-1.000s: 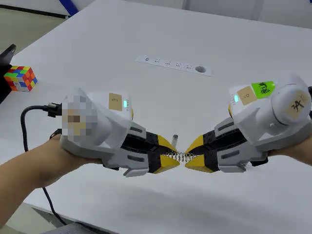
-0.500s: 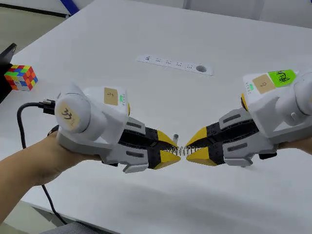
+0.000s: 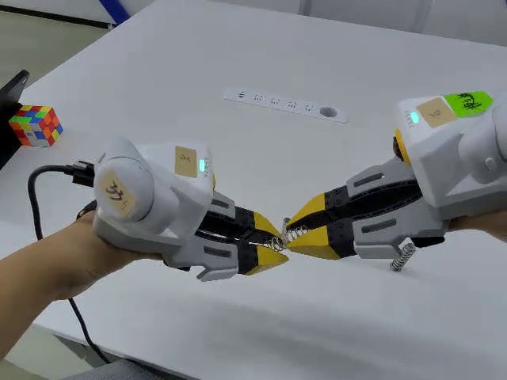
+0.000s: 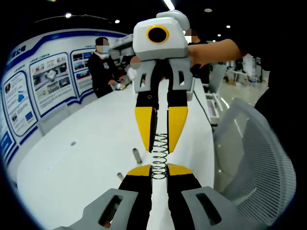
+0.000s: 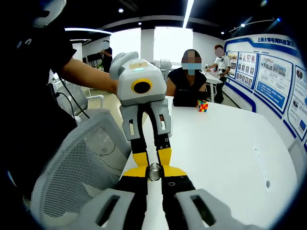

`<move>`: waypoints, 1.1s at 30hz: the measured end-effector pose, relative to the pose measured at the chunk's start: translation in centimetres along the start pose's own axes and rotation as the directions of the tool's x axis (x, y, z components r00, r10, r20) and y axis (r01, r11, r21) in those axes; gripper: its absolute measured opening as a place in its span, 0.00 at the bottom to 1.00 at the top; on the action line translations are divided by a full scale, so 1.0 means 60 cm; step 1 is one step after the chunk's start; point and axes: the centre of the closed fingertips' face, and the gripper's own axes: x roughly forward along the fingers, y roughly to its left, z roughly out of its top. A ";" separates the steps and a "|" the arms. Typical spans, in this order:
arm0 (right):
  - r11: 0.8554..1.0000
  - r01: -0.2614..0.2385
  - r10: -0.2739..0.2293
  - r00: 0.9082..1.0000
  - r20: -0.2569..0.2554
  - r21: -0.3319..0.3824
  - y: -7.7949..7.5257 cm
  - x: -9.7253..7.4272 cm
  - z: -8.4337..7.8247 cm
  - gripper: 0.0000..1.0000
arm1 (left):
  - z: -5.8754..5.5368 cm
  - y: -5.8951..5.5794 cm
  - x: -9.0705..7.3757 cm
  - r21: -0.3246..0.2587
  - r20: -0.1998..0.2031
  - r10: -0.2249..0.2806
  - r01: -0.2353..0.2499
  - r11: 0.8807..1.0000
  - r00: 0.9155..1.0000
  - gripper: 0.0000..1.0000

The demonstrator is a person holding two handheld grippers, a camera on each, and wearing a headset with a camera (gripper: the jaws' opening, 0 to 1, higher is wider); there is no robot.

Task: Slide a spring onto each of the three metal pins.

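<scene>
A small metal spring [image 3: 290, 235] is stretched between my two grippers just above the white table [image 3: 238, 150]. My left gripper [image 3: 273, 252] is shut on one end of the spring [image 4: 159, 155], and my right gripper [image 3: 291, 239] is shut on the other end [image 5: 154, 171]. In the left gripper view the right gripper's fingers [image 4: 144, 125] come down from the top onto the spring. A short metal pin [image 3: 285, 224] stands right behind the jaw tips; two pins [image 4: 136, 155] [image 4: 120, 176] stand on the table. A second spring [image 3: 402, 256] leans under the right gripper's body.
A white power strip [image 3: 285, 104] lies further back on the table. A colour cube [image 3: 33, 127] sits at the far left and a black cable [image 3: 38, 198] runs off the left gripper. A mesh chair [image 4: 254, 158] stands beside the table, with people [image 5: 191, 79] seated beyond.
The right gripper has come in closer to the left one, so the spring between them is shorter and tilted. The second spring has come out from under the right gripper.
</scene>
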 end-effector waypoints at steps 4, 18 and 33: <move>1.000 0.007 -0.007 1.000 0.022 0.013 -0.004 0.002 0.006 0.11 | -0.002 0.006 0.001 -0.010 0.006 0.013 -0.013 1.000 1.000 0.10; 0.998 0.042 -0.047 0.993 0.104 0.047 -0.012 0.008 0.036 0.10 | 0.007 0.014 -0.005 -0.074 0.067 0.030 -0.025 0.997 0.997 0.10; 0.994 0.084 -0.092 0.987 0.135 0.066 -0.037 0.005 0.053 0.10 | 0.022 0.031 -0.015 -0.129 0.102 0.070 -0.057 0.990 0.992 0.12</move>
